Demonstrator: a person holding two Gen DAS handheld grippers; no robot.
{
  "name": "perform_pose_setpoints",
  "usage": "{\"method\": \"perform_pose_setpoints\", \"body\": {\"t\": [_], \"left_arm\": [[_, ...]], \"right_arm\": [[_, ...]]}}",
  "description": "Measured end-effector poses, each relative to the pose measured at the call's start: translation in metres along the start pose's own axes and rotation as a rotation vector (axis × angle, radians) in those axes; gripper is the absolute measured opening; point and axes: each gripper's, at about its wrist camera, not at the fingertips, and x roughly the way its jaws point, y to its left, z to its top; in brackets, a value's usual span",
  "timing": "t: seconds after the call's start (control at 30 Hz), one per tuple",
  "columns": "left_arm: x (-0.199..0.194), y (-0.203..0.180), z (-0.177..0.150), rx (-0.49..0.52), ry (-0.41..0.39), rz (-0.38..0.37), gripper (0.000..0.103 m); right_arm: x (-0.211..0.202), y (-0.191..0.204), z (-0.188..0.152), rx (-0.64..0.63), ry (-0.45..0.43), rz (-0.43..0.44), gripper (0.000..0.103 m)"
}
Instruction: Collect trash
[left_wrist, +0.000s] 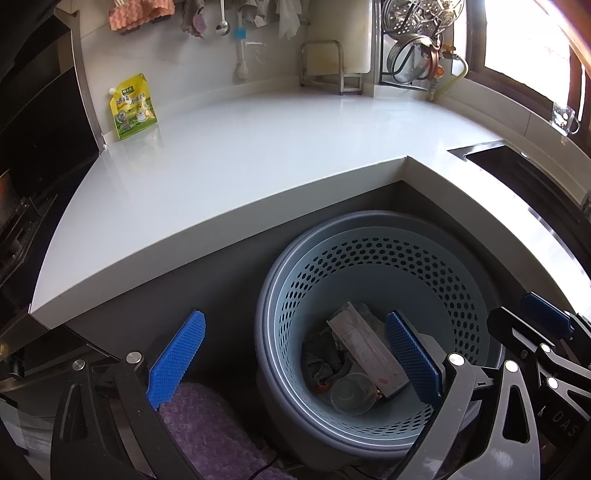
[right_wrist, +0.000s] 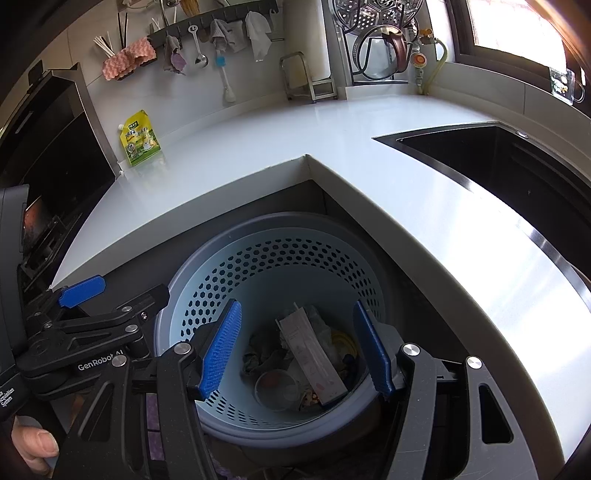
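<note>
The left wrist view shows a purple fuzzy mat (left_wrist: 207, 432) on the floor to the left of the trash basket (left_wrist: 369, 258), which the right wrist view mostly hides behind gripper parts; the right wrist view shows much more of the dark sink (right_wrist: 498, 166) sunk into the counter on the right, and a thumb (right_wrist: 35, 445) at the near left corner. The left gripper (left_wrist: 295, 358) hangs above the basket's left rim with its blue pads spread wide, nothing between them; the right gripper (right_wrist: 299, 350) hovers over the basket's mouth, also released and empty; in each view the other gripper shows at the edge.

The trash lies at the bottom of the perforated pale-blue basket, which sits in a grey outer bin in the inner corner of the counter; a long flat carton (right_wrist: 312, 358) lies on top, its long axis running from the far left to the near right, its near end down beside a clear round plastic cup (right_wrist: 275, 386) with its open mouth up; crumpled wrappers and tissue (right_wrist: 258, 356) lie under and around them.

The white L-shaped countertop (left_wrist: 258, 155) wraps the basket on the far and right sides; a yellow-green spouted pouch (left_wrist: 133, 107) leans against the far-left wall; a rail above holds cloths, a ladle and a brush; a rack with a steamer and pot lids (right_wrist: 376, 40) stands at the far right, by a bright window.
</note>
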Motion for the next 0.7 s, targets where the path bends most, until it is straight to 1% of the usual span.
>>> {"method": "perform_pose_setpoints", "body": {"t": [0.13,0.43,0.7], "left_arm": [[0.0009,-0.0007,0.0001,0.005,0.003,0.011,0.097],[0.0025,-0.0014,-0.0003,0.004,0.012,0.011,0.097],[0.0051,0.0030,-0.0004,-0.016,0.031,0.006,0.097]], "right_arm": [[-0.0001,0.0002,0.0000,0.000,0.001,-0.001,0.060],[0.0004,0.0006,-0.0002,-0.003,0.001,-0.001,0.060],[0.0001,0.0012,-0.0003,-0.007,0.000,-0.002,0.060]]}}
